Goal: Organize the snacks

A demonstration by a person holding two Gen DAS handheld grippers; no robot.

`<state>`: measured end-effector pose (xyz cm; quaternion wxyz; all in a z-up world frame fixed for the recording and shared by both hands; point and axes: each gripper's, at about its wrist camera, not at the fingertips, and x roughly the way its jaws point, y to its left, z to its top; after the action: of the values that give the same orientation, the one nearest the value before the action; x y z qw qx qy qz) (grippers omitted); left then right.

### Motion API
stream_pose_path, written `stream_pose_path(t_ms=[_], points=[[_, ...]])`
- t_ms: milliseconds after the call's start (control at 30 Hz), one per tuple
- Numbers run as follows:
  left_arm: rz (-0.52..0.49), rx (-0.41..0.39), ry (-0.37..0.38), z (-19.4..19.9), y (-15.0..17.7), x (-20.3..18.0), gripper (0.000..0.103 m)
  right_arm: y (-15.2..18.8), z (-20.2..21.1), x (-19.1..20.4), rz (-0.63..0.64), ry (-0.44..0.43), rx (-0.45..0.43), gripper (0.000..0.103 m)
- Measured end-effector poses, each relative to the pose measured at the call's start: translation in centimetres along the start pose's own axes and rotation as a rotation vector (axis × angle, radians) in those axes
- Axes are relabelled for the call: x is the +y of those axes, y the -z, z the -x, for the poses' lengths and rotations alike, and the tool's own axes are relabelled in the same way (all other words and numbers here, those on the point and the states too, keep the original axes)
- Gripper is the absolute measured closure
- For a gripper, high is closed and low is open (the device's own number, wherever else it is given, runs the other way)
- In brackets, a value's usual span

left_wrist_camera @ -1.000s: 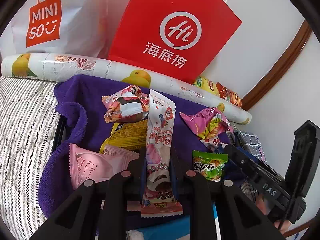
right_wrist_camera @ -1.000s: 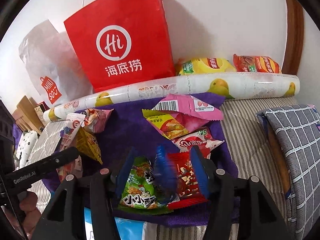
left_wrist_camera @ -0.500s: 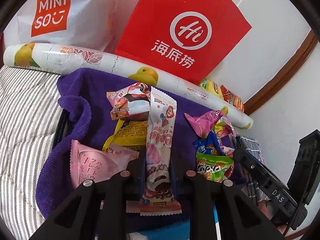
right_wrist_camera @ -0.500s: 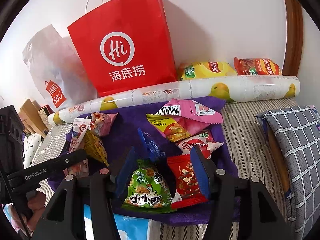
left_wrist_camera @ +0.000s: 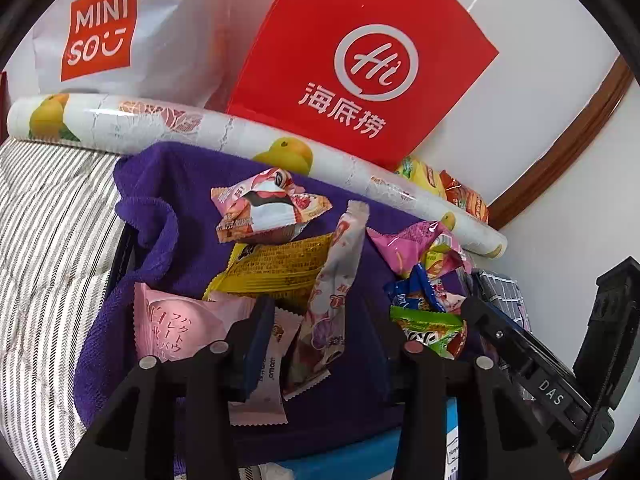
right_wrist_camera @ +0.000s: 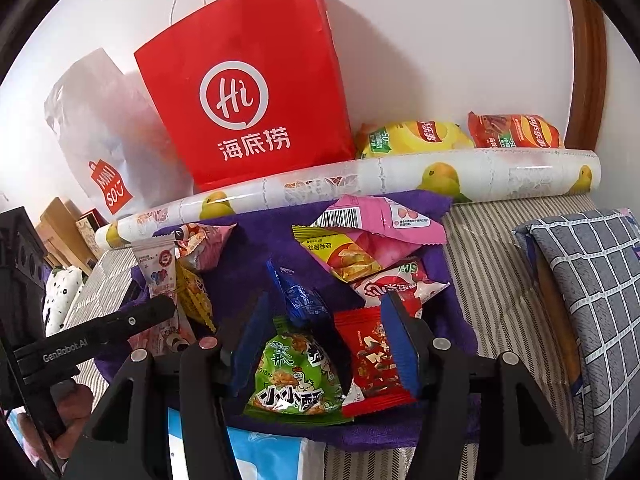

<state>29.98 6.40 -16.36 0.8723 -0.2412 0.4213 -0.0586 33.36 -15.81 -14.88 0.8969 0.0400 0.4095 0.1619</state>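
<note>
Small snack packets lie on a purple towel (left_wrist_camera: 188,184). In the left wrist view my left gripper (left_wrist_camera: 316,328) is open; a long pink-and-white stick packet (left_wrist_camera: 340,264) lies loose between its jaws, beside a yellow packet (left_wrist_camera: 280,268) and a pale pink packet (left_wrist_camera: 176,324). In the right wrist view my right gripper (right_wrist_camera: 326,332) is open over a green packet (right_wrist_camera: 296,376) and a red packet (right_wrist_camera: 376,360), with a blue packet (right_wrist_camera: 300,292) just beyond. The left gripper's body also shows in the right wrist view (right_wrist_camera: 108,332).
A red paper bag (right_wrist_camera: 248,92) and a white Miniso bag (left_wrist_camera: 120,36) stand against the wall behind a rolled fruit-print sheet (right_wrist_camera: 360,184). Chip bags (right_wrist_camera: 416,136) lie behind the roll. A grey checked cushion (right_wrist_camera: 592,264) is at the right. Striped cloth (left_wrist_camera: 44,240) surrounds the towel.
My left gripper has opened and let go of the stick packet, which now leans to the right. My right gripper stayed open; the blue packet has come to rest beyond its jaws.
</note>
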Motion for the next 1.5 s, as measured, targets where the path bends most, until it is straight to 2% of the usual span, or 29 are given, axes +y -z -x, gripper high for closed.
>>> stream_pose_path(t_ms=[300,567,900,1067,1167,1267,1400,1500], points=[[0.003,-0.042,0.052,1.2,-0.4,0.3,0.052,0.0,0.7,0.3,0.025,-0.003,-0.022,0.045],[0.003,-0.065,0.045,1.9,-0.5,0.5,0.051,0.3,1.2,0.6,0.036,-0.009,-0.042,0.045],[-0.006,-0.058,0.102,2.6,-0.6,0.2,0.048,0.4,4.3,0.9,0.007,-0.009,-0.062,0.045],[0.003,-0.107,0.035,3.8,-0.7,0.1,0.048,1.3,6.7,1.4,0.014,0.070,-0.049,0.045],[-0.032,-0.141,0.004,5.6,-0.6,-0.5,0.047,2.0,8.2,1.5,0.007,0.132,-0.040,0.045],[-0.046,-0.125,-0.040,6.5,0.1,-0.7,0.047,2.8,10.2,1.6,-0.006,0.152,-0.036,0.045],[-0.037,-0.089,-0.003,8.1,1.9,-0.8,0.047,3.5,12.6,1.9,-0.016,0.188,-0.025,0.044],[-0.084,-0.064,-0.057,9.8,3.0,-1.7,0.047,4.5,14.6,2.8,0.012,0.229,-0.023,0.040]])
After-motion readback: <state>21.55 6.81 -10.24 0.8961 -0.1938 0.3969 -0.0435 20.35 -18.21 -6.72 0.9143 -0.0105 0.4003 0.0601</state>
